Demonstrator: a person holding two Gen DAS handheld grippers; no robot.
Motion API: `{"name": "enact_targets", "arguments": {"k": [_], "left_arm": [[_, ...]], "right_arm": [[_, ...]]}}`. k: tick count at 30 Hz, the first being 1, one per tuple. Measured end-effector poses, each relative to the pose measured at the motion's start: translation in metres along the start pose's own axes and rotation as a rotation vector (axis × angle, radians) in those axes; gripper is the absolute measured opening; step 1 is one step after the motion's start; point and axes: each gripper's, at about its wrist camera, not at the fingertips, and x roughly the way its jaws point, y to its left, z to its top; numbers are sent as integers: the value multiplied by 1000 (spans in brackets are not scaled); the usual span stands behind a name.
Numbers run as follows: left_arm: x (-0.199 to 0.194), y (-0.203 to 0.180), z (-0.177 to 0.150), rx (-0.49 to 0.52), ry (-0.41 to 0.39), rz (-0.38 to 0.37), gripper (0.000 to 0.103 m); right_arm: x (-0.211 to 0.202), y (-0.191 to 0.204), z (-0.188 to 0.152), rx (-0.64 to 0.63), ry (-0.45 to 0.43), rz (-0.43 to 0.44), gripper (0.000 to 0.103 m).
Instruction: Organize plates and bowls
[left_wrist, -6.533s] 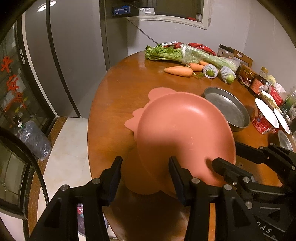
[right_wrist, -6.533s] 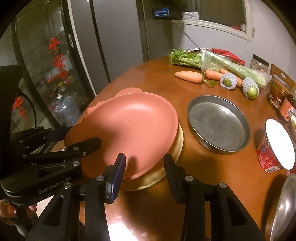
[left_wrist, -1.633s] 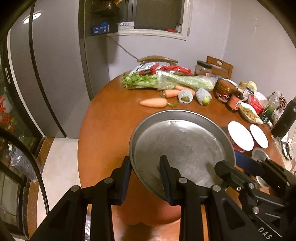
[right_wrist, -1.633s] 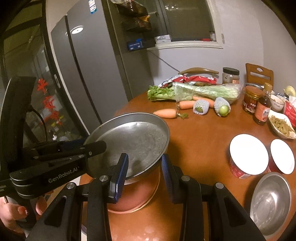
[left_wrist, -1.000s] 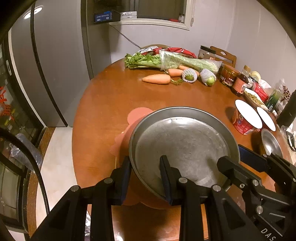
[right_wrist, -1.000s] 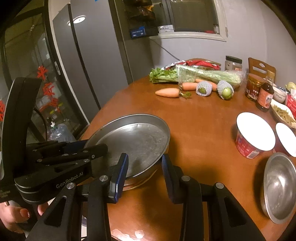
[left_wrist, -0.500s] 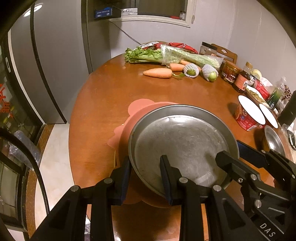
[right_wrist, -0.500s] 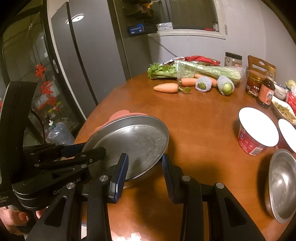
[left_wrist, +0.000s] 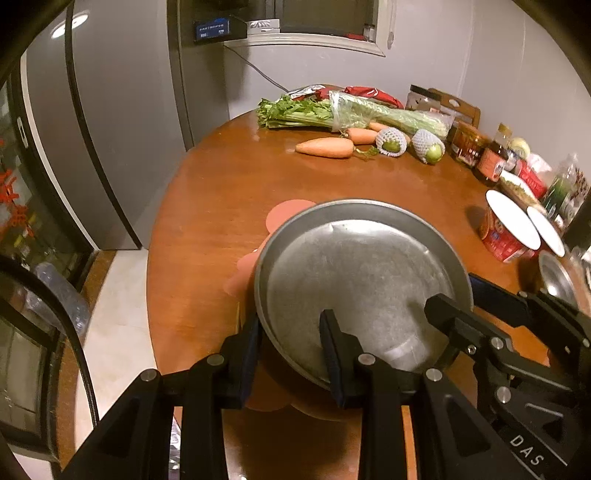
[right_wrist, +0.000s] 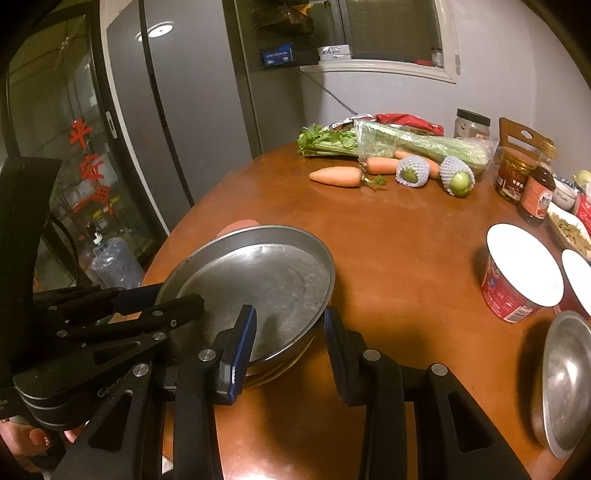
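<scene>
Steel, round and shallow: the metal plate (left_wrist: 354, 280) sits on top of a pink scalloped-edge plate (left_wrist: 284, 216) near the front edge of the round brown wooden table (left_wrist: 229, 184). Left wrist view: left gripper (left_wrist: 290, 338) straddles the plate's near rim, one finger (left_wrist: 245, 341) outside, the other (left_wrist: 334, 343) inside over the dish floor. Jaws narrow around the rim, but whether they actually clamp it, cannot tell. Right gripper (left_wrist: 458, 308) reaches in from the right side, one finger over the inner wall. Two-sided hold likely there to keep the wide dish level while stacking. Pink plate peeks out at the back and left, so the stack looks roughly centred.

Right wrist view: right gripper (right_wrist: 288, 328) brackets the plate's near-right rim, blue-padded finger (right_wrist: 240, 332) inside, other finger (right_wrist: 340, 339) outside with a visible gap; reads as spread, not pinching. Left gripper (right_wrist: 155, 306) lies on the far-left rim. A pale plate edge shows under the stack, hard to make out. Small steel bowl (right_wrist: 565, 380) waits at the right, beside a red cup with white lid (right_wrist: 521, 277); probably next for sorting. Carrot (right_wrist: 336, 176) and celery bunch (right_wrist: 388, 146) lie well apart at the back.
</scene>
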Motion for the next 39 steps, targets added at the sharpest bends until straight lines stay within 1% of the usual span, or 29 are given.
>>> {"name": "enact_targets", "arguments": {"k": [2,6,11,17,21,23,26,30,32,34,36,39], "left_arm": [[0,-2,-1,11,3,10,32],[0,0,-2,3,6,-1,32],[-1,1,-2,4,6,3,32],[-7,7,-2,-26,2,-25,33],[-11,14,-2,-44,4,-26,36],[-13,18,-3,-55,-2,-38,36],[-15,21,-3,-56,-11,-35,37],[-18,20,-4,-51,-15,-45,37],[-20,20,-4,-52,-22,-31,37],[-21,23,-4,-57,-26,-34,37],[-21,27,-5,-69,-24,-38,40],[-19,32,-6,-84,-19,-19,44]], "right_arm": [[3,0,-1,-1,8,-3,39],[5,0,-1,-4,15,0,39],[6,1,-2,-13,16,-2,39],[9,3,-1,-23,17,1,40],[10,5,-1,-23,20,23,40],[9,6,-1,-22,27,33,40],[9,8,-2,-24,29,39,40],[7,8,0,-26,20,23,42],[6,7,0,-19,19,26,42],[4,6,-1,-17,18,25,42],[1,6,-1,-13,12,29,42],[-5,5,0,-11,-3,29,44]]}}
